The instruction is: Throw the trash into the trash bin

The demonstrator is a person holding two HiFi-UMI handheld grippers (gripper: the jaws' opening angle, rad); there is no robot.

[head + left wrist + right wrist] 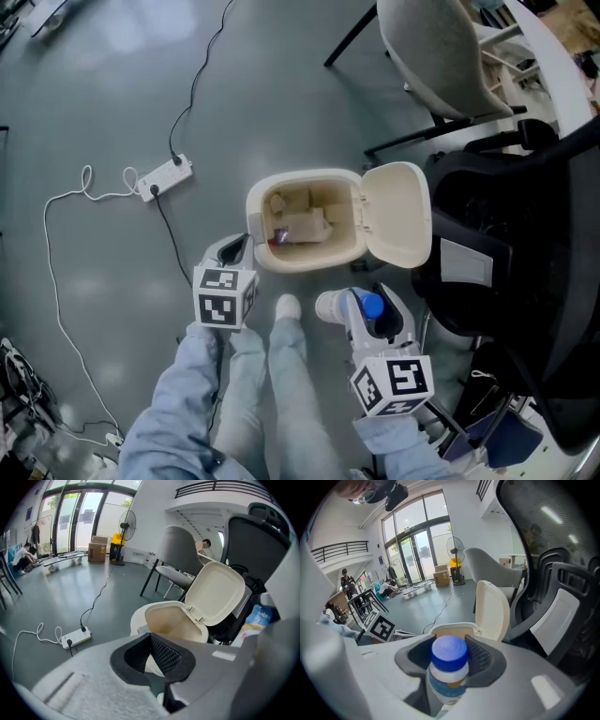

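A cream trash bin (258, 202) stands on the grey floor with its lid (398, 225) swung open to the right. Paper scraps and a red bit (300, 225) lie inside. My right gripper (373, 317) sits just below the bin's front right, shut on a white bottle with a blue cap (372, 306). In the right gripper view the bottle (449, 665) stands upright between the pads, with the bin (454, 630) behind it. My left gripper (232, 249) hovers at the bin's left front corner, its pads touching at the tips and empty (151, 651). The bin's mouth (164, 606) shows just beyond.
A black office chair (525, 272) stands close against the open lid on the right. A grey chair (441, 56) is behind the bin. A white power strip (166, 176) with trailing cables lies on the floor to the left. The person's legs and a shoe (288, 305) are between the grippers.
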